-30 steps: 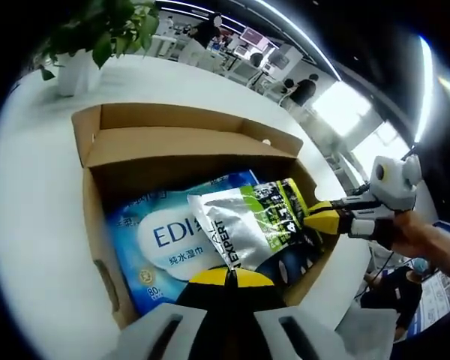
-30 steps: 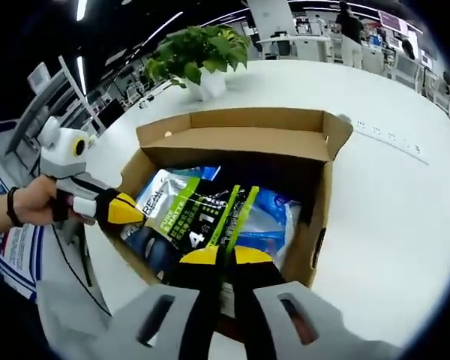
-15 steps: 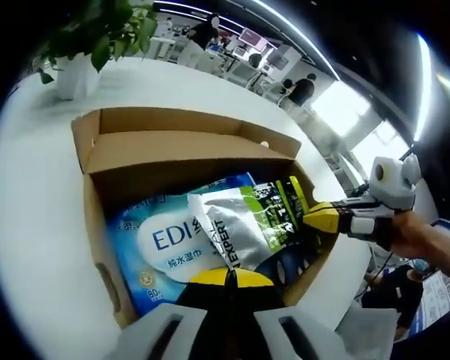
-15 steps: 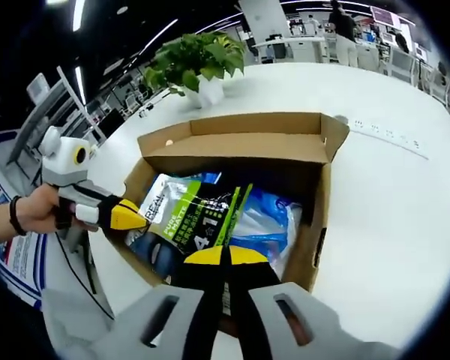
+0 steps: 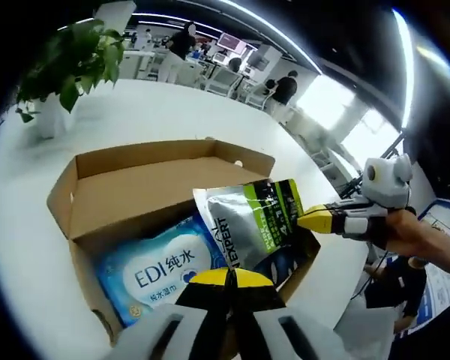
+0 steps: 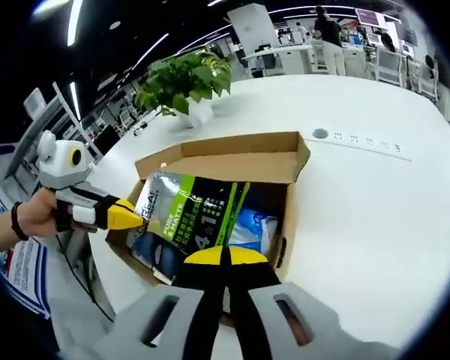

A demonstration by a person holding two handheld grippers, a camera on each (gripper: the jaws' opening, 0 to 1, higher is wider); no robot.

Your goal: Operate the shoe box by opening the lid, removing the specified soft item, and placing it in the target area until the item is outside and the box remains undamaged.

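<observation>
A: Open box on white counter, lid flap folded back. Silver-and-green pouch raised above the opening, tilted, pinched at opposite edges by both tools. Left hand-held gripper pressed together on its near edge; right hand-held gripper likewise clamped on the other edge. Blue wipes pack lying flat inside beneath.

B: Likely trouble from here?

A: Probably slippage: glossy film, thin edge grips only. Pulling the hands apart could tear or free the pouch, dropping it back inside. Dragging it low over the cardboard wall could snag and crease the box. Potted plant well apart, no obstacle.
</observation>
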